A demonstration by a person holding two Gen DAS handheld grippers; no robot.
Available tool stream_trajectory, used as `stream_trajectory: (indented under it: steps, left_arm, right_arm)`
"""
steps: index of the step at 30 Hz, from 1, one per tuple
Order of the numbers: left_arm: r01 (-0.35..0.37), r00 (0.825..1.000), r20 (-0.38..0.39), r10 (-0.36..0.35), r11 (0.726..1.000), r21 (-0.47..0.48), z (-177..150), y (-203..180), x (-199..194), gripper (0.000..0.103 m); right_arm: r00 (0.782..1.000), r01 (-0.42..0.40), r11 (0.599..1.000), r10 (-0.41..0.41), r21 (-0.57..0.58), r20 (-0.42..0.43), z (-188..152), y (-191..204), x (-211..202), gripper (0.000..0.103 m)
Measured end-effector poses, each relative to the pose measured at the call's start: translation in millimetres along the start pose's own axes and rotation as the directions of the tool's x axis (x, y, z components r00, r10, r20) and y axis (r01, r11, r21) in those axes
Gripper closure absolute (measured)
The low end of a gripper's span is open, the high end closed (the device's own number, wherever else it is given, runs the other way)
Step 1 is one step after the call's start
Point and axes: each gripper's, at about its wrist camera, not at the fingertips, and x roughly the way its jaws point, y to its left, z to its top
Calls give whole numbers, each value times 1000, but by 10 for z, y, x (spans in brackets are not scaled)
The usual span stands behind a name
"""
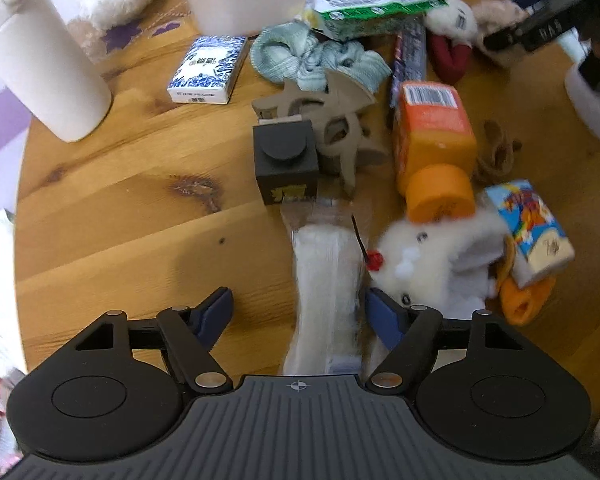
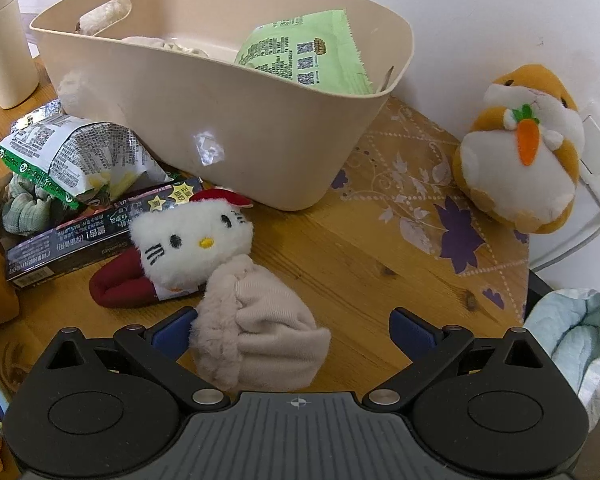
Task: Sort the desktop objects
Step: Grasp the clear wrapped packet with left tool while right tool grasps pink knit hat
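Note:
My left gripper (image 1: pixel 300 308) is open over the wooden table (image 1: pixel 120 208); a clear-wrapped white packet (image 1: pixel 328 280) lies between its fingers, closer to the right one. Beyond it are a black cube (image 1: pixel 286 160), a wooden toy (image 1: pixel 332 120), an orange bottle (image 1: pixel 434 144) and a white plush (image 1: pixel 428 264). My right gripper (image 2: pixel 294 330) is open; a beige fluffy sock (image 2: pixel 256 332) lies between its fingers against the left one. A Hello Kitty slipper (image 2: pixel 180 248) lies just beyond. The beige basket (image 2: pixel 228 120) holds a green packet (image 2: pixel 304 56).
A white tumbler (image 1: pixel 36 52) stands far left, with a blue-white card box (image 1: pixel 208 70) near it. A snack bag (image 2: pixel 72 156), a dark box (image 2: pixel 88 228) and a green scrunchie (image 1: pixel 312 60) are piled by the basket. A hamster plush (image 2: pixel 520 148) leans on the wall at right.

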Motion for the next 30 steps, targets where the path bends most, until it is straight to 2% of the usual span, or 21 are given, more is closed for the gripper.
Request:
stream_trajectory:
  steps: [2, 4, 5, 7, 8, 10, 20, 24, 30]
  left_arm:
    - [-2, 1000, 12, 2, 1000, -5, 24, -1, 10, 29]
    - [2, 1000, 24, -2, 1000, 6, 30, -17, 9, 32]
    - [4, 1000, 30, -5, 1000, 13, 30, -26, 3, 38]
    - [8, 999, 44, -9, 1000, 24, 33, -39, -24, 53]
    - [8, 999, 51, -9, 1000, 23, 36, -43, -36, 64]
    - [4, 999, 51, -5, 1000, 2, 46, -40, -39, 68]
    - [13, 998, 56, -12, 1000, -19, -44, -70, -106, 73]
    - [32, 996, 82, -29, 999, -34, -79, -22, -207, 73]
    - [9, 990, 138, -5, 999, -33, -39, 111, -430, 73]
  right_arm:
    - [1000, -9, 1000, 9, 0, 0, 10, 12, 28, 3]
    - [1000, -29, 1000, 29, 3, -6, 26, 17, 62, 14]
    - [999, -43, 999, 44, 9, -13, 32, 21, 80, 18]
    - [997, -68, 997, 68, 21, -24, 32, 41, 101, 38]
    - [997, -72, 997, 73, 25, -30, 33, 54, 105, 40]
    - [996, -80, 996, 80, 30, -26, 11, 82, 96, 49]
    - [992, -120, 991, 121, 58, -19, -122, 69, -105, 55]
    - [992, -129, 989, 128, 75, 14, -162, 41, -263, 55]
    - [987, -148, 985, 142, 83, 76, -180, 8, -554, 55]
